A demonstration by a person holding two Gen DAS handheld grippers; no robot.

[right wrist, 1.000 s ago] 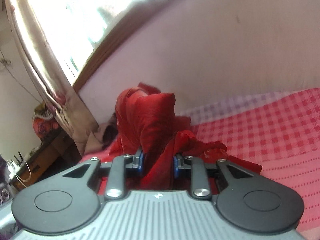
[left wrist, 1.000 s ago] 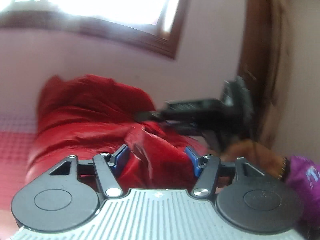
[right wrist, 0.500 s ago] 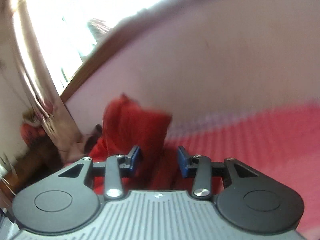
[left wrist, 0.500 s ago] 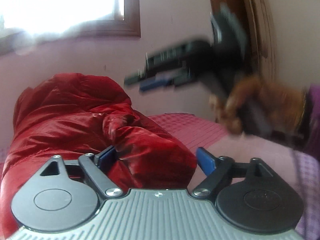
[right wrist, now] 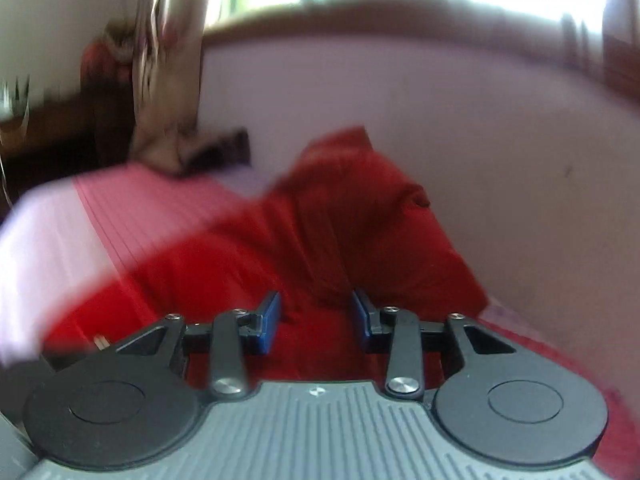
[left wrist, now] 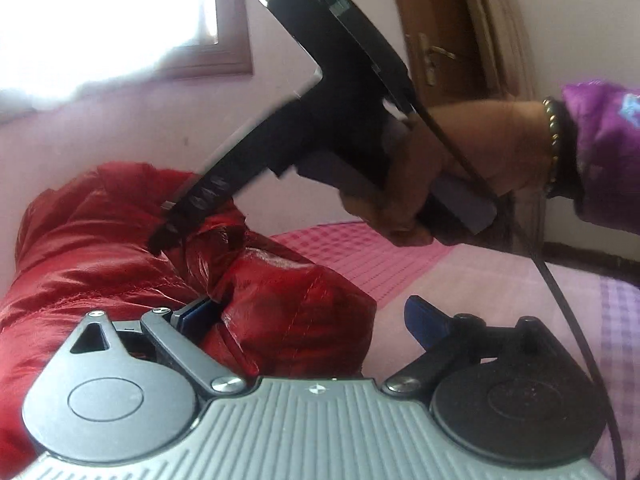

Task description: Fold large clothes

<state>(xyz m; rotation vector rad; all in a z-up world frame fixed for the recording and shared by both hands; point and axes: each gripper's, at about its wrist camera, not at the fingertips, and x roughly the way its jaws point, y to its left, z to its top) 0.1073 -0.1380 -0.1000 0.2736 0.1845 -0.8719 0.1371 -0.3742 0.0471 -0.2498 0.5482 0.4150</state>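
The red puffy jacket (left wrist: 120, 264) lies heaped on the bed (left wrist: 460, 280), bunched up against the far wall, nowhere near flat. The left gripper (left wrist: 308, 316) sits low at the near edge of the heap with its fingers (left wrist: 424, 320) spread wide apart; a lobe of the shiny fabric bulges between them, but only the left pad looks to be touching cloth, so nothing is pinched. The right gripper (left wrist: 168, 228), seen from the left camera held in the person's right hand (left wrist: 452, 172), angles down from above so that its tip meets the top of the heap. In its own blurred view, the right gripper (right wrist: 316, 316) has its fingers (right wrist: 270, 316) apart with red cloth lying between and beyond them; I see no clamp on the jacket (right wrist: 340, 220) there either.

To my eye the job is barely started, and the step in hand is getting a proper hold so the garment can be spread out. It would pay to find a real edge, a hem, shoulder or cuff, rather than grabbing a fat fold of padding, which is slippery and will squeeze out. Both holds should be on the same edge, well apart, before lifting, or the jacket will only twist into a new lump.
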